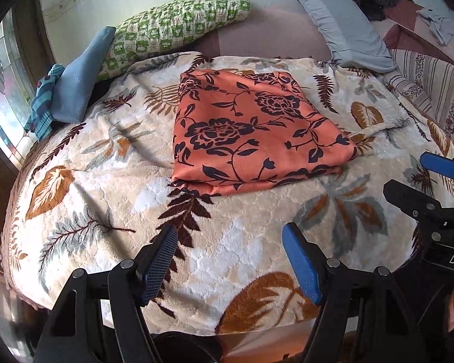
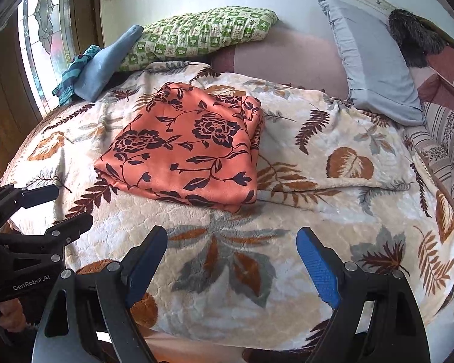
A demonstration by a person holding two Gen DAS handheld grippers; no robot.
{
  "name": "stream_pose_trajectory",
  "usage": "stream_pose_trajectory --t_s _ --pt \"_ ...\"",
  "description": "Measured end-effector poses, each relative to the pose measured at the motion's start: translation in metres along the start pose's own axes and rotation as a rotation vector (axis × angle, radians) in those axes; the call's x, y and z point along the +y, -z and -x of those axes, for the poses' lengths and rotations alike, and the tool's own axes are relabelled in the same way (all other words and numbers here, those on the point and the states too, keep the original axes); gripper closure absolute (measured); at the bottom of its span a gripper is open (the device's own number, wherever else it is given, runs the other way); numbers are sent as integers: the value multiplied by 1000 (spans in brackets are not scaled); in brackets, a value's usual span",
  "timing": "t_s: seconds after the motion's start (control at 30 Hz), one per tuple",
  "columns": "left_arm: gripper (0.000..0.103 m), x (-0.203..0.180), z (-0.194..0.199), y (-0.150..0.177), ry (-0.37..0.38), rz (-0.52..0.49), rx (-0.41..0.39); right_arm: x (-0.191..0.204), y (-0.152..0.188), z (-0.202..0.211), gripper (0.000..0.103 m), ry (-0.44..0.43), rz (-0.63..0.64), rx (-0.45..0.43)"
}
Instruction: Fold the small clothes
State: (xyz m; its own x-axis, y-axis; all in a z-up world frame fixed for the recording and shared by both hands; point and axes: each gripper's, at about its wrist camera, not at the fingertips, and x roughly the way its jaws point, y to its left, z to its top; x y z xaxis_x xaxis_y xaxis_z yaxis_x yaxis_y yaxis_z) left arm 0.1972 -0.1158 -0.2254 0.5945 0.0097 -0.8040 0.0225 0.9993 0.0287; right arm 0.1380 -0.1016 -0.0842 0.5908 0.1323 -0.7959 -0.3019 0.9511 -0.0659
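Taking the orange satin cloth with dark navy flowers as the landmark, the scene runs left to right. Far to its left, by the window, a crumpled teal checked garment lies against a slate-blue folded cloth, and behind those leans a green-and-white patterned pillow. These seem set aside at the bed's edge, likely to keep the middle free for folding.

The orange cloth itself rests near the centre of the cream fleece blanket printed with brown and grey leaves that covers the bed. It is already doubled into a thick rectangle with stacked layers showing along its near edge, so the folding looks finished or close to it.

In front of the cloth, nearer the viewer, the left tool hovers released, its blue pads spread wide and gripping nothing. To the right of that, also short of the cloth, the right tool hangs equally spread and empty. Both sit clear of the fabric, probably so the fold lies undisturbed.

Behind and right of the cloth a pale grey-blue frilled pillow leans on the bedding
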Motion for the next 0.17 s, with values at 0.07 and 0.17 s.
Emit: stream_pose_trajectory --t_s 0.07,0.17 --pt "31 -1 1 0 -12 -4 -4 1 1 0 15 10 12 -1" --pt "31 -3 0 0 -26 -17 -7 4 1 0 15 27 49 1"
